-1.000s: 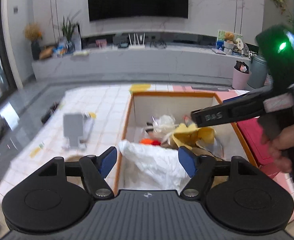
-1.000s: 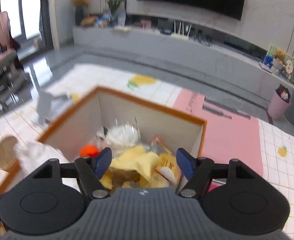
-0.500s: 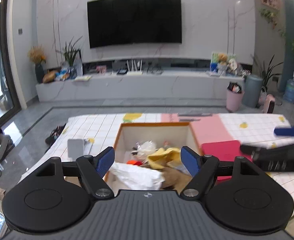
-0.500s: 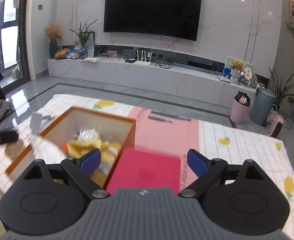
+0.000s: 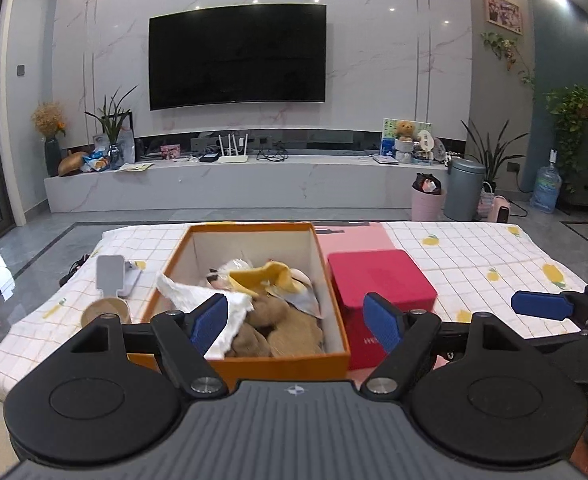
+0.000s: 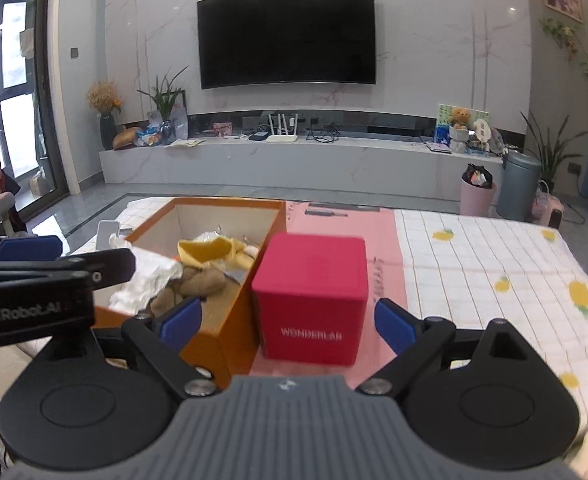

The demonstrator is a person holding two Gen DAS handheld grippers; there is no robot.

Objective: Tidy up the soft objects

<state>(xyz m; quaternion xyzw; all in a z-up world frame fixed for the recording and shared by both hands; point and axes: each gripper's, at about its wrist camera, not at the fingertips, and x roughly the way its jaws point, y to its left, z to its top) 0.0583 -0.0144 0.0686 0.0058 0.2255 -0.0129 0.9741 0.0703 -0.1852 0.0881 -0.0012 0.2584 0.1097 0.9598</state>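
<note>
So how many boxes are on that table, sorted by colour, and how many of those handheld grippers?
Orange boxes: 1, the open orange box holding soft items
Red boxes: 1, the closed red box, beside it
Grippers: 2, the left gripper and right gripper, both open and empty
Total: 4

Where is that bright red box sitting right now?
The red box sits on the pink strip of the table cover, right beside the orange box of soft things, on its right in both wrist views.
</note>
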